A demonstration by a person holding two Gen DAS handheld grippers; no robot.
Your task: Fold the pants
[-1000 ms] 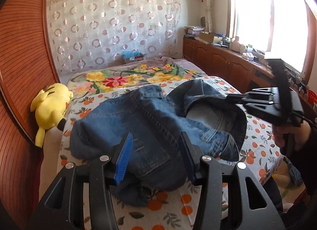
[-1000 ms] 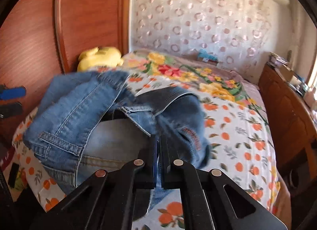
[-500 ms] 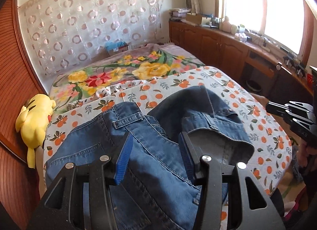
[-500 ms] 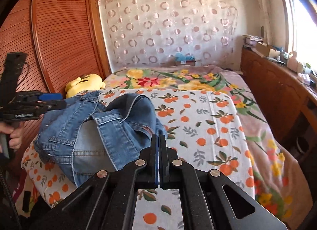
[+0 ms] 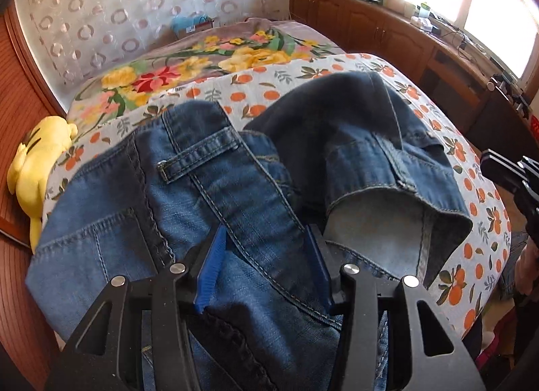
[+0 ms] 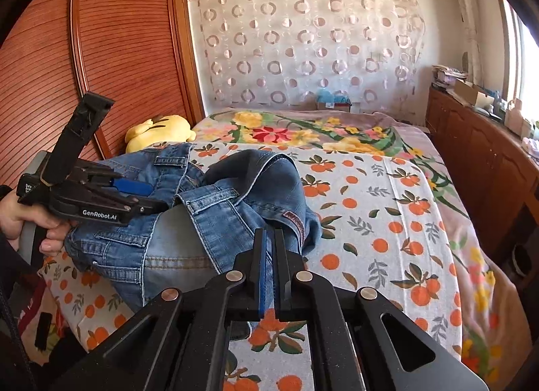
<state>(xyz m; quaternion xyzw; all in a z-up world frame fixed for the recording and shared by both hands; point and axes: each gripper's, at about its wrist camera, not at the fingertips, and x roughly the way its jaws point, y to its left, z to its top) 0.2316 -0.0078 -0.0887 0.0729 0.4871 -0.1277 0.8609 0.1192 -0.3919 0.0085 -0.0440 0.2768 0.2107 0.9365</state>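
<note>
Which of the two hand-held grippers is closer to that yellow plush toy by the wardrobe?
Left. The left hand-held gripper hangs over the jeans just in front of the yellow plush toy; the right hand-held gripper is farther off, at the jeans' opposite edge.

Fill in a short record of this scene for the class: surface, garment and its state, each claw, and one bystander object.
surface: bed with an orange-print sheet
garment: blue jeans, crumpled in a heap, not yet folded, lining showing at the waistband
left claw: open, jaws either side of a denim seam, not pressing on it
right claw: shut, empty, at the jeans' edge
bystander: yellow plush toy beside the wooden wardrobe
</note>
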